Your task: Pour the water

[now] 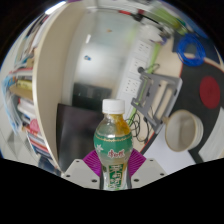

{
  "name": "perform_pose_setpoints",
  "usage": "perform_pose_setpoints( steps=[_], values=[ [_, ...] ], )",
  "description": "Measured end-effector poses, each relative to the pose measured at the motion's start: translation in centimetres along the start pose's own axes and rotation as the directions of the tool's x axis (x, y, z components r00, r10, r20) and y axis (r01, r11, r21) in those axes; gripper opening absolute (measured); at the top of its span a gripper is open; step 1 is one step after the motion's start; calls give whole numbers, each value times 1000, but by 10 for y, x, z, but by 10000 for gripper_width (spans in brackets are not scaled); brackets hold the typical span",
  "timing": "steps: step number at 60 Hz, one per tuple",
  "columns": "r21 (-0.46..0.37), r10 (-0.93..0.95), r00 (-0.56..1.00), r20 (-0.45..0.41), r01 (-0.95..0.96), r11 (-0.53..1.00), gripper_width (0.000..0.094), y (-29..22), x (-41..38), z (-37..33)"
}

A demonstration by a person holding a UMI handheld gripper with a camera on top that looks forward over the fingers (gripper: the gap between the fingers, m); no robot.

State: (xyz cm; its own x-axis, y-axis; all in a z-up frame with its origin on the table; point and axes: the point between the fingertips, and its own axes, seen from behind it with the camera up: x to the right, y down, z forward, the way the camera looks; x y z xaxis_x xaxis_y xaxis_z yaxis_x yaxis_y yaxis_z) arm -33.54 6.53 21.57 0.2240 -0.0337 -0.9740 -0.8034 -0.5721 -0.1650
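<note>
A plastic bottle [113,138] with a white cap, a green label and pale liquid stands upright between my fingers. My gripper [113,165] is shut on the bottle: the purple pads [91,160] press on its lower body from both sides. The bottle is held up in the air, well above the surroundings. Its base is hidden below, between the fingers.
A white cup or bowl [185,130] sits on a white surface to the right beyond the bottle. A dark monitor-like panel [72,128] stands behind to the left. Shelves with books [28,120] lie further left. A white pillar and ceiling are above.
</note>
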Motion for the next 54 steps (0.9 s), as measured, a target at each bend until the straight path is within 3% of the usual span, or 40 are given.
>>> perform_pose_setpoints(
  steps=[4, 8, 17, 25, 31, 39, 54],
  values=[
    [30, -316, 948, -38, 317, 948, 307, -23, -13, -8],
    [57, -601, 792, -108, 609, 791, 307, -45, -21, -17],
    [92, -840, 479, -255, 877, 472, 309, -93, -28, -53],
    [63, -878, 292, -379, 955, 290, 309, -140, 3, -83],
    [11, -881, 250, -402, 963, 268, 307, -166, 39, -89],
    [-49, -888, 224, -401, 963, 265, 307, -185, 95, -84],
    [-74, -902, 239, -361, 956, 283, 308, -196, 158, -68]
  ],
)
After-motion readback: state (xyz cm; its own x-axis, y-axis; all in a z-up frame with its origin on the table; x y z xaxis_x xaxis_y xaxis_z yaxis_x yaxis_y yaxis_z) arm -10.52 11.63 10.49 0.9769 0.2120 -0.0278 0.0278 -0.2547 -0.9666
